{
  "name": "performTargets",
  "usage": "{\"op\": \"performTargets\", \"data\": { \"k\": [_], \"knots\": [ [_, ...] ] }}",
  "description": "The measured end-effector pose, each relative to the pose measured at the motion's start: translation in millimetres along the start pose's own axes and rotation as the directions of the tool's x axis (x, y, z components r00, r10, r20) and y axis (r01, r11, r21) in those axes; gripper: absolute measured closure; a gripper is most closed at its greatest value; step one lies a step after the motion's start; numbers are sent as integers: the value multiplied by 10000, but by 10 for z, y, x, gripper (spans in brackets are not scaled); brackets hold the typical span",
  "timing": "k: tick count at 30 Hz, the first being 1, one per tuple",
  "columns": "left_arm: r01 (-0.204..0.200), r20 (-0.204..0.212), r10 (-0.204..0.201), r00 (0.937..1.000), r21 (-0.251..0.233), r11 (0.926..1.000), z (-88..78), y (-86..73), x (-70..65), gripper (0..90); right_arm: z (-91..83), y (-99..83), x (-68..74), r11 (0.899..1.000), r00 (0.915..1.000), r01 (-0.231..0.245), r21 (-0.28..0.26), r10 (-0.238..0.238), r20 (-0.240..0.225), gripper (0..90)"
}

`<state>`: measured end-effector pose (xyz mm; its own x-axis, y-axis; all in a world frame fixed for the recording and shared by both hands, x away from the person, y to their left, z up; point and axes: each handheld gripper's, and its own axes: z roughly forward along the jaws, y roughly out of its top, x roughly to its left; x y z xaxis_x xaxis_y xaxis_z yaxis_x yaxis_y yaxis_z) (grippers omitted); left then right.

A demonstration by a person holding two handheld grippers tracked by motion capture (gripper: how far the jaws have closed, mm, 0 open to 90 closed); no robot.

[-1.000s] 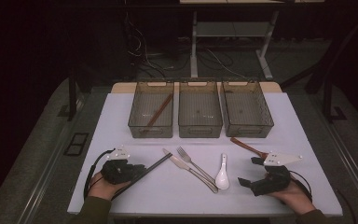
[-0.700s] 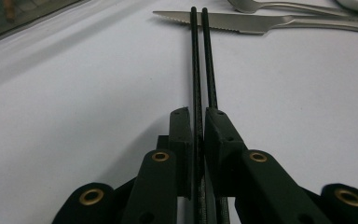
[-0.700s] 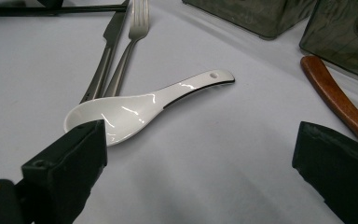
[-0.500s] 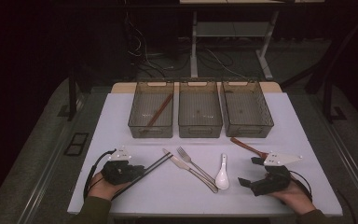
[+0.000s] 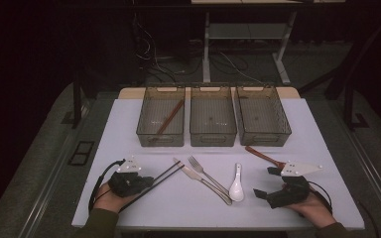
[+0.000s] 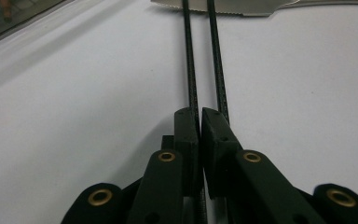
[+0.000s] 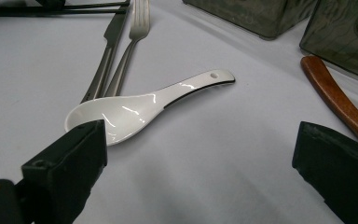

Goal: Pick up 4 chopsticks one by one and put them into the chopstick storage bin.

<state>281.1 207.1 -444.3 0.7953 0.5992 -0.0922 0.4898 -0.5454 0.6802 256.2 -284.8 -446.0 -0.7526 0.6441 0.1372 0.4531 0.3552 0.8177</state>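
Lifting goes best kept level, since the black chopsticks (image 6: pixel 190 70) are already pinched by the left gripper (image 6: pixel 199 116) jaws, knife (image 5: pixel 188 171) sitting at 2 o'clock.

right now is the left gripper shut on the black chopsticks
Shut: the left gripper has just closed on the black chopsticks, one visibly between the pads.

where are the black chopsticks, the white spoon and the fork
black chopsticks (image 6: pixel 190 70), left gripper view, on the left stick's shaft ahead of the jaws
white spoon (image 7: pixel 116 112), right gripper view, on the bowl
fork (image 5: pixel 204 171), high view, on the handle below the tines
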Motion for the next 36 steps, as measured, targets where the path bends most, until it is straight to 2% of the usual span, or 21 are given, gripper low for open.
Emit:
{"op": "performTargets", "data": {
  "k": [4,14,16,17,23,25,30,32,34,36],
  "knots": [
    [-19,36,19,10000,54,10000,0,9,7,847,-1,0,-2,10000,10000,-13,-9,13,-10,30],
    [271,130,-272,9995,79,9996,-3,26,22,849,-4,0,-3,10000,10000,1,-27,-1,-22,30],
    [201,131,-201,9997,23,9998,-11,35,35,849,-2,0,-3,10000,10000,-14,-11,14,-23,29],
    [332,134,-331,9994,-43,9994,-17,37,31,849,-2,0,-3,10000,10000,-7,-5,7,-27,29],
    [441,184,-437,9989,-210,9988,-37,53,50,849,2,0,-6,10000,10000,-1,4,1,-17,30],
    [616,167,-611,9980,-298,9977,-39,63,36,849,3,0,-6,10000,10000,-5,19,5,3,29],
    [597,177,-591,9981,-338,9976,-59,90,44,849,3,-1,-6,10000,10000,16,15,-16,-2,29],
    [658,198,-650,9977,-420,9969,-72,100,44,850,3,-1,-5,10000,10000,13,24,-13,2,29],
    [906,210,-896,9958,-535,9944,-72,111,21,849,4,-1,-5,10000,10000,26,30,-26,7,29],
    [846,186,-838,9963,-480,9953,-78,132,19,849,5,-1,-5,10000,10000,27,35,-27,9,29]
  ]
}}
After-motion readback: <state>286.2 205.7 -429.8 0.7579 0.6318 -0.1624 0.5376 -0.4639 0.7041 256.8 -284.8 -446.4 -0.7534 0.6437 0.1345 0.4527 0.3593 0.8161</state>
